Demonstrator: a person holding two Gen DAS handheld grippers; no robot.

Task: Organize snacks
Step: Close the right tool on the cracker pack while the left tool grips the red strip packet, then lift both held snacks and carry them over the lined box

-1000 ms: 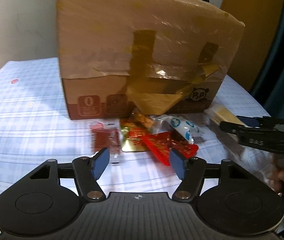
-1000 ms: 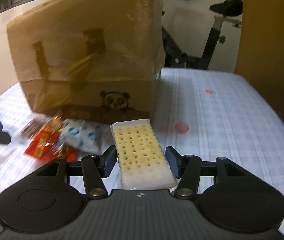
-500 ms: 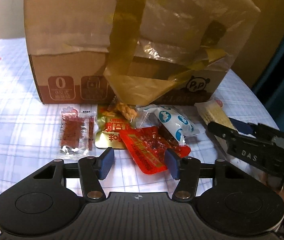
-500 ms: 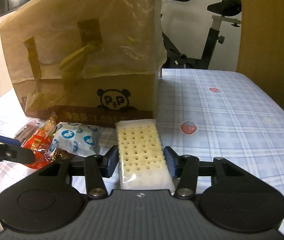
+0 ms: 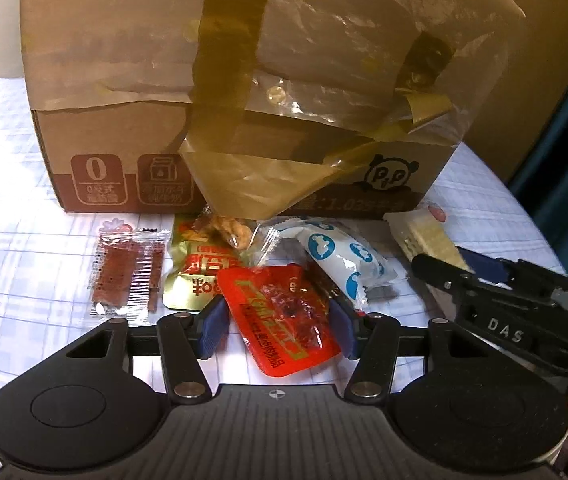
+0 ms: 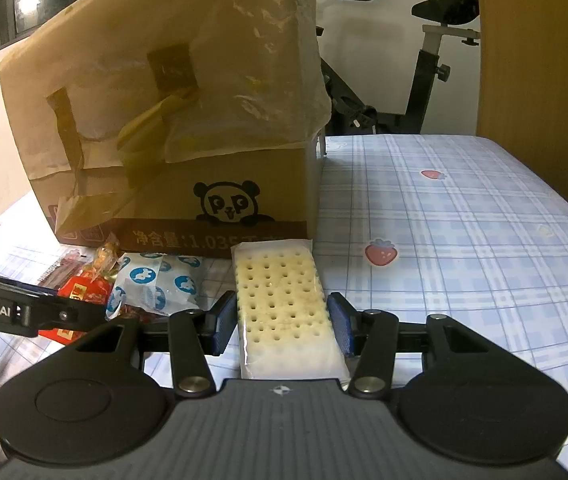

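Note:
Several snack packets lie on the checked tablecloth in front of a cardboard box (image 5: 244, 92). My left gripper (image 5: 280, 326) is open, its fingers on either side of a red packet (image 5: 280, 320) that lies flat. Beside it lie a gold packet (image 5: 192, 276), a clear packet of dark red strips (image 5: 120, 272) and a white packet with blue prints (image 5: 339, 256). My right gripper (image 6: 284, 322) is open around a pale cracker pack (image 6: 284, 304), its pads close to both long sides. The cracker pack (image 5: 427, 240) and the right gripper (image 5: 499, 300) also show in the left wrist view.
The box (image 6: 172, 132) wears loose plastic film and brown tape, with a panda logo (image 6: 230, 204). An exercise bike (image 6: 431, 60) stands behind the table. The tablecloth (image 6: 463, 240) with strawberry prints runs right to the table edge. A wooden panel (image 6: 539, 60) stands at the far right.
Both grippers have moved forward and down toward the snacks. The left fingers now straddle the red packet, and the right fingers have narrowed around the cracker pack.

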